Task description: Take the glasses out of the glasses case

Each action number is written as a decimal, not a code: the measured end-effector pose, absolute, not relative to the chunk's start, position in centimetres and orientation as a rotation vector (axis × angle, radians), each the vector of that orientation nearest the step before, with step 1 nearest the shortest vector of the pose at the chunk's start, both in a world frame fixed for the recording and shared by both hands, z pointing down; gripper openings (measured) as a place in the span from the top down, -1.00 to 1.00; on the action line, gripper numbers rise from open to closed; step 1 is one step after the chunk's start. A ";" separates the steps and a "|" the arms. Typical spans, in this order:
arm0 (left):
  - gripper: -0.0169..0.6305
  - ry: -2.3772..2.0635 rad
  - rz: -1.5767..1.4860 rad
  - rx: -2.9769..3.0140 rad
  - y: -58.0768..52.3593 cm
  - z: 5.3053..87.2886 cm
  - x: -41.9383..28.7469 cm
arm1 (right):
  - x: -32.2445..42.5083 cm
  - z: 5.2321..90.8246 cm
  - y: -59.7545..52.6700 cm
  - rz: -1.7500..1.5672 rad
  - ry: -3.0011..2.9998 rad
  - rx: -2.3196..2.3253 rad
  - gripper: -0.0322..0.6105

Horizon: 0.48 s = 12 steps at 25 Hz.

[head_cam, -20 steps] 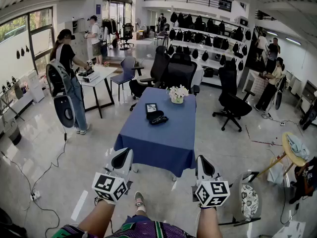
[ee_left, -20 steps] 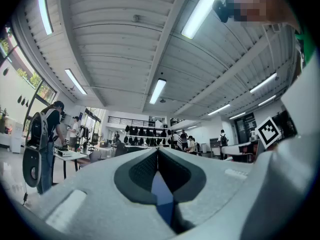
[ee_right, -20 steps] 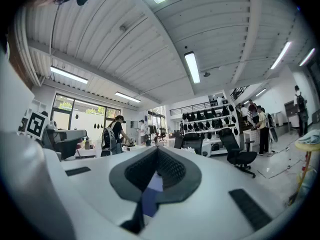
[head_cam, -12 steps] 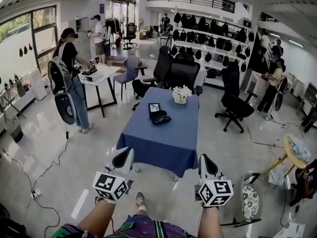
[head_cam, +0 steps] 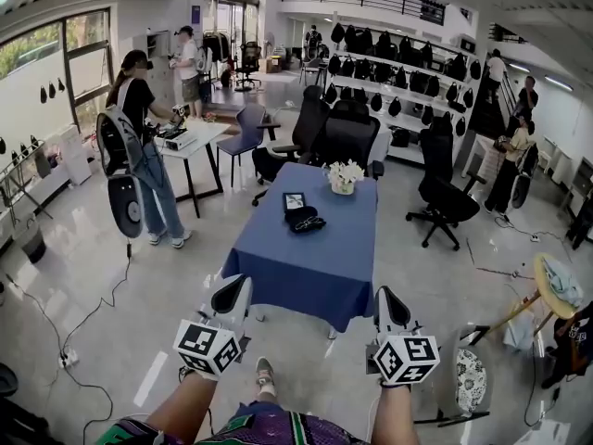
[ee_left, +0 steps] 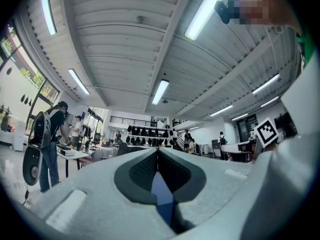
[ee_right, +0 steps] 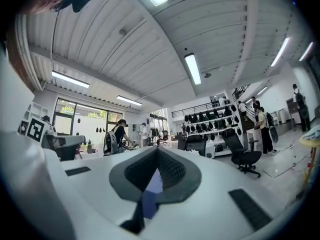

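Observation:
Far ahead in the head view, a black glasses case [head_cam: 304, 219] lies on a table with a blue cloth [head_cam: 306, 267]; it is too small to tell whether it is open. My left gripper [head_cam: 231, 295] and right gripper [head_cam: 389, 306] hang low over the floor, well short of the table's near edge. In the left gripper view the left gripper [ee_left: 158, 154] has its jaws closed tip to tip with nothing between them. The right gripper [ee_right: 157, 151] looks the same in the right gripper view. A strip of blue cloth shows through the slot between each pair of jaws.
A small dark frame [head_cam: 294, 201] and a pot of white flowers [head_cam: 344, 176] also sit on the table. Black office chairs [head_cam: 345, 137] stand behind it. A person with a backpack [head_cam: 139, 156] stands at a white desk [head_cam: 190, 139] on the left. A cushioned stool [head_cam: 466, 378] is at my right.
The view has edged toward the table, which now looks slightly nearer and further right. Both grippers keep the same low pose and stay shut.

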<state>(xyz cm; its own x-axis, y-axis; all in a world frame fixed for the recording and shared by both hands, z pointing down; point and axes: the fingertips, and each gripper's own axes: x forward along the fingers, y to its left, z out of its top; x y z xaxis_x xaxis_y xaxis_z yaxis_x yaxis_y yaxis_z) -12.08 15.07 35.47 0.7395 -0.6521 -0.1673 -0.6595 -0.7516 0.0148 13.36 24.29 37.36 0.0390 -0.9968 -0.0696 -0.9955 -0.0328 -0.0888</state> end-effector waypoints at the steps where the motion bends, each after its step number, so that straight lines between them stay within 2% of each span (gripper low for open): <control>1: 0.90 1.089 0.250 -2.890 15.1 35.5 -12.1 | 13.2 37.5 24.2 -0.022 2.109 -2.180 0.89; 12: 0.90 1.075 0.254 -2.916 13.5 36.4 -11.3 | 13.2 38.0 22.4 -0.037 2.134 -2.163 0.89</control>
